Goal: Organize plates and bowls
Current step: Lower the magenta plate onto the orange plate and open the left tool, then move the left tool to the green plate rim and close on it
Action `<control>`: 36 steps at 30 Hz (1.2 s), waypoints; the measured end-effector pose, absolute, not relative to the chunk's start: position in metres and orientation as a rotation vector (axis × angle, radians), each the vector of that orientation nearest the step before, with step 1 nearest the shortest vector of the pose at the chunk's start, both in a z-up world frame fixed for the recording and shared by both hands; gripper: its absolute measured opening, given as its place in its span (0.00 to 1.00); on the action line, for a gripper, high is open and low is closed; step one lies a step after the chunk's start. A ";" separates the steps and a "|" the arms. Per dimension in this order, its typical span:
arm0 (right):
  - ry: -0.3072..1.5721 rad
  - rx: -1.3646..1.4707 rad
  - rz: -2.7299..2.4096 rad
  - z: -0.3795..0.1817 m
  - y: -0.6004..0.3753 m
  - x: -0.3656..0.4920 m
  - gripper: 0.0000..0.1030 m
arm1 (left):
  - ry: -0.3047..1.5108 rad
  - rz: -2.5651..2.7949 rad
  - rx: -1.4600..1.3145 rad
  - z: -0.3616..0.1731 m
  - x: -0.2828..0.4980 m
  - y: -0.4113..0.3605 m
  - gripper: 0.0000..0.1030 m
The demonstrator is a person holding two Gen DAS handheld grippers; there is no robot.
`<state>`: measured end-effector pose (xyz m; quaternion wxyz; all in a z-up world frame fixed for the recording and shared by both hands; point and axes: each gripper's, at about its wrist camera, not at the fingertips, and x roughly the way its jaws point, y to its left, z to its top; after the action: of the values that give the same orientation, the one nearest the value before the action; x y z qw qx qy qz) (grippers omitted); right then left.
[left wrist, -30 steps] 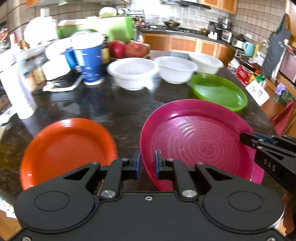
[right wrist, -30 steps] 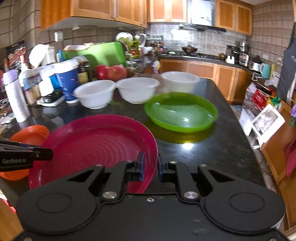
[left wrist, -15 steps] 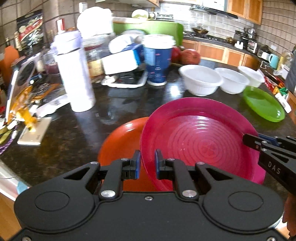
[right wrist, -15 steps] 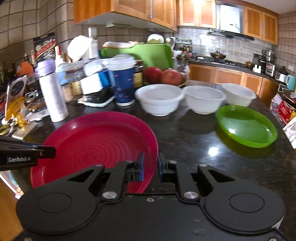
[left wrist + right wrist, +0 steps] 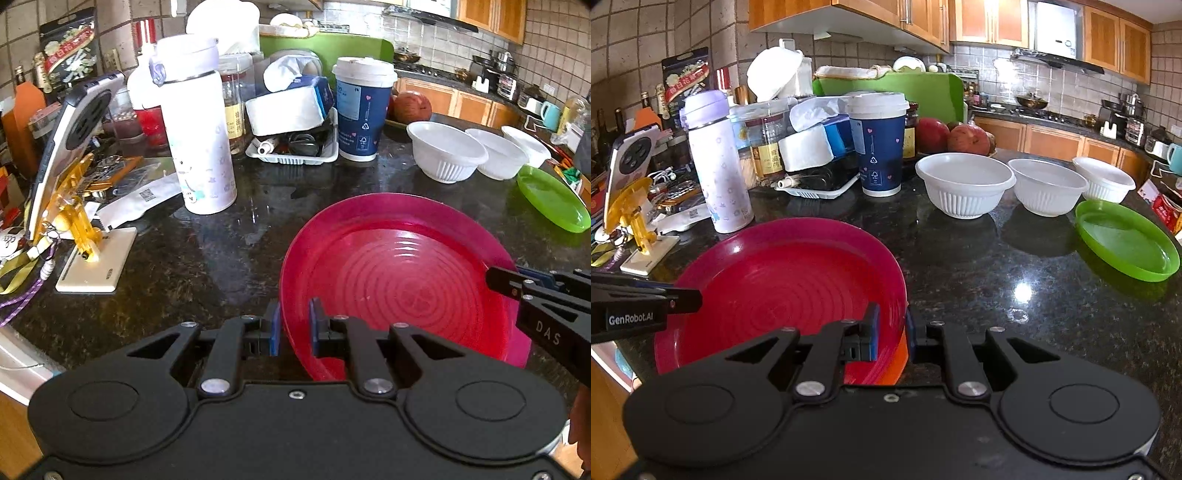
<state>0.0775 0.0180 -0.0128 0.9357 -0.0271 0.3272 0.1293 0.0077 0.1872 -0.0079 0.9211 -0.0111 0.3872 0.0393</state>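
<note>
Both grippers hold a magenta plate [image 5: 399,280] [image 5: 790,288] by opposite rims. My left gripper [image 5: 294,328] is shut on its left rim, and its tip shows in the right wrist view [image 5: 683,297]. My right gripper [image 5: 891,332] is shut on the right rim and enters the left wrist view from the right [image 5: 498,278]. The magenta plate covers an orange plate [image 5: 895,363], of which only a sliver shows by the right fingers. Whether the two plates touch I cannot tell. Three white bowls [image 5: 964,188] [image 5: 1049,192] [image 5: 1102,182] stand in a row behind, with a green plate [image 5: 1126,240] to their right.
On the black granite counter [image 5: 997,295], a lilac-capped white bottle [image 5: 197,147], a blue paper cup [image 5: 364,110] and a tray of clutter stand behind the plates. A phone on a yellow stand [image 5: 70,147] is at the left. The counter's front edge is just below the grippers.
Both grippers carried the magenta plate to the left across the counter. It now lies over the orange plate, which was fully visible beside it a second ago.
</note>
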 end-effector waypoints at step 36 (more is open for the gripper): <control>0.662 0.028 0.137 -0.004 -0.012 0.087 0.40 | 0.745 -0.052 -0.044 0.009 0.032 0.184 0.72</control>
<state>0.0874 -0.0119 -0.0036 0.9434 0.0136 0.3246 0.0672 0.0317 0.1838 0.0092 0.9309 -0.0217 0.3638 -0.0253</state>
